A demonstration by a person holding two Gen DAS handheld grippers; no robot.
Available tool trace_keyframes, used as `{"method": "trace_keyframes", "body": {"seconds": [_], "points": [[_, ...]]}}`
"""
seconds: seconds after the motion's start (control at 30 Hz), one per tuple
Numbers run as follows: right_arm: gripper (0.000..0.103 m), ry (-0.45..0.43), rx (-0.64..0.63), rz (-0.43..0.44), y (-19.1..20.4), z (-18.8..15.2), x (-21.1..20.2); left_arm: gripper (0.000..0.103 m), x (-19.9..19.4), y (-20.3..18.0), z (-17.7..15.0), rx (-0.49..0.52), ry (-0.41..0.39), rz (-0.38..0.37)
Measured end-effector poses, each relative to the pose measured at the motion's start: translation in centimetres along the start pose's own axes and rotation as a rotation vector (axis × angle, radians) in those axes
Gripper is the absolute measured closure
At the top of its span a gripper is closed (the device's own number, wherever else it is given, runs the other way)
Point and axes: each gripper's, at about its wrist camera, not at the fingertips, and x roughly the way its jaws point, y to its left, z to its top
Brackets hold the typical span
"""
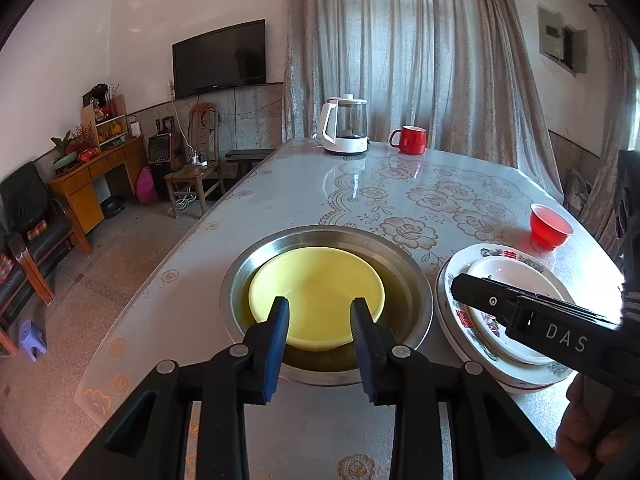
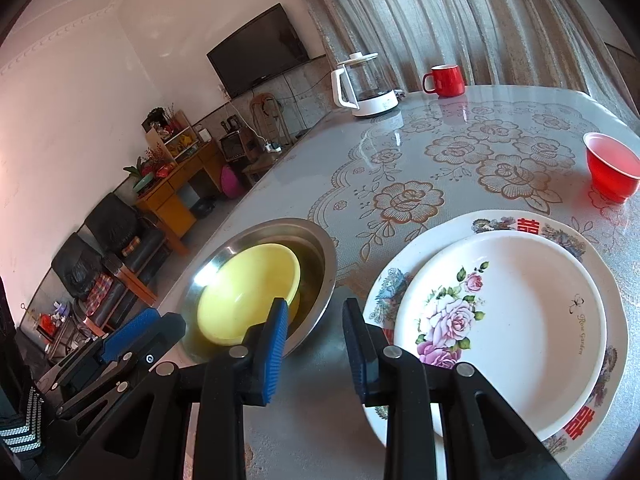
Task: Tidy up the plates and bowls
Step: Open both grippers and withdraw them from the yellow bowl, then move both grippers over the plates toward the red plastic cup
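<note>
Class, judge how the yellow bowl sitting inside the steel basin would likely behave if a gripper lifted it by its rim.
The yellow bowl looks like thin plastic, so probably light and unlikely to shatter. Its glossy surface may slip between the jaws. It sits tilted in the steel basin, so it could rock or slide when nudged.

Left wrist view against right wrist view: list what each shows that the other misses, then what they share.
Only the left wrist view shows the purple stool on the floor and the wall box right of the curtain.

Only the right wrist view shows the rose plate unobstructed, with its pink flowers and lettering, and the blue pad of the left gripper from the side.

Both show the yellow bowl inside the steel basin, the stacked plates, red cup, red mug, kettle and television.
</note>
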Motion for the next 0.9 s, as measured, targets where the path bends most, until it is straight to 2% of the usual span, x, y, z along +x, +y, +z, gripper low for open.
{"method": "trace_keyframes", "body": {"seconds": [0.5, 0.9], "points": [[0.075, -0.078, 0.094, -0.051, -4.9, 0.9, -3.2, 0.068, 0.2, -5.0, 0.7, 0.126, -0.009, -0.046], [0.071, -0.143, 0.194, -0.171, -11.4, 1.4, -6.9, 0.064, 1.5, -9.9, 2.0, 0.249, -0.016, -0.105]]}}
